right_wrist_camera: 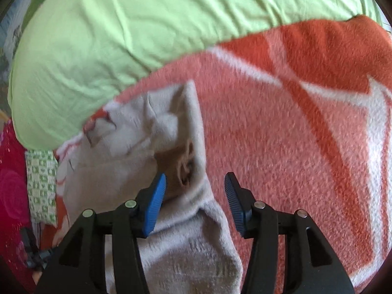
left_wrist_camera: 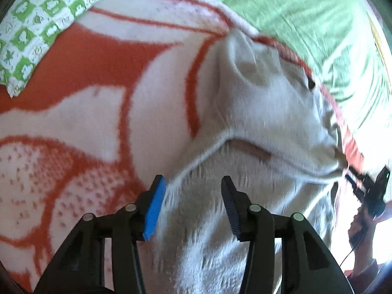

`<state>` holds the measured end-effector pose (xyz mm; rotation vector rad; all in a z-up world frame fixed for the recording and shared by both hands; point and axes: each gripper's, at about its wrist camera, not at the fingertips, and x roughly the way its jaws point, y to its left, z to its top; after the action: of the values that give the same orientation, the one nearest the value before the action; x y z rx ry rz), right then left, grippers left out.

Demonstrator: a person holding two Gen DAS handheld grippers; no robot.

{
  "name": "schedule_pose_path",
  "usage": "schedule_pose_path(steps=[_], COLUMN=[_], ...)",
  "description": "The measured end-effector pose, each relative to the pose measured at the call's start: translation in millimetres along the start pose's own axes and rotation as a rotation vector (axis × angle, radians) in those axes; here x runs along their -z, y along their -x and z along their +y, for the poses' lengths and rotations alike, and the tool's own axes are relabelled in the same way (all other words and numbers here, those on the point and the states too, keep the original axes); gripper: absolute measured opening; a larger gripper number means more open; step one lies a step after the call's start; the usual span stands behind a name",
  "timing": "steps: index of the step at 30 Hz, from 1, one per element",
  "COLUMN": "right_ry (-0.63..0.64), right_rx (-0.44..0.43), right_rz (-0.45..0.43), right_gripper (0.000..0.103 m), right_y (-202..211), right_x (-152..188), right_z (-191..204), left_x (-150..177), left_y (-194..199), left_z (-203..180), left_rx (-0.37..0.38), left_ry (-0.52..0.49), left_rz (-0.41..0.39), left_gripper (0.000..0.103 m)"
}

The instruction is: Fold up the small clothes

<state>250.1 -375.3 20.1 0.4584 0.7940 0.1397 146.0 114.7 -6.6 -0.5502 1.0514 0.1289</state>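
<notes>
A small pale grey fleece garment (left_wrist_camera: 264, 112) lies rumpled on an orange-and-white blanket (left_wrist_camera: 103, 112). My left gripper (left_wrist_camera: 193, 183) is open, its jaws apart just above the garment's near edge. In the right wrist view the same garment (right_wrist_camera: 186, 240) runs between the jaws of my right gripper (right_wrist_camera: 195, 181), which is open and holds nothing. The garment's opening (right_wrist_camera: 181, 169) shows a darker inside. The right gripper also shows in the left wrist view (left_wrist_camera: 367, 186), at the garment's far right end.
A light green pillow (right_wrist_camera: 122, 39) lies beyond the blanket (right_wrist_camera: 306, 127). A green-and-white patterned cloth (left_wrist_camera: 41, 22) lies at the far left, and also shows in the right wrist view (right_wrist_camera: 41, 183). A red patterned fabric (right_wrist_camera: 12, 183) is at the left edge.
</notes>
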Motion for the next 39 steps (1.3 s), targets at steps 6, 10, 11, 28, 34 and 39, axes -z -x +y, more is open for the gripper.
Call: schedule_pose_path(steps=[6, 10, 11, 28, 34, 39], right_ry=[-0.027, -0.025, -0.017, 0.03, 0.008, 0.039], right_rx=[-0.055, -0.057, -0.06, -0.074, -0.052, -0.06], right_rz=[0.009, 0.045, 0.05, 0.001, 0.061, 0.022], right_gripper=[0.074, 0.076, 0.076, 0.018, 0.031, 0.071], right_y=[-20, -39, -42, -44, -60, -26], right_x=[-13, -26, -27, -31, -27, -19], right_z=[1, 4, 6, 5, 5, 15], left_x=[-65, -117, -129, -198, -199, -177], left_y=[-8, -32, -40, -106, -105, -72], left_z=[-25, -44, -48, -71, -70, -59], left_rx=[0.016, -0.005, -0.012, -0.223, -0.222, -0.152], left_ry=[0.012, -0.009, -0.023, -0.14, -0.167, -0.125], left_rz=[-0.066, -0.08, -0.078, -0.153, -0.137, -0.112], left_gripper=[0.069, 0.075, 0.075, 0.005, 0.01, 0.032])
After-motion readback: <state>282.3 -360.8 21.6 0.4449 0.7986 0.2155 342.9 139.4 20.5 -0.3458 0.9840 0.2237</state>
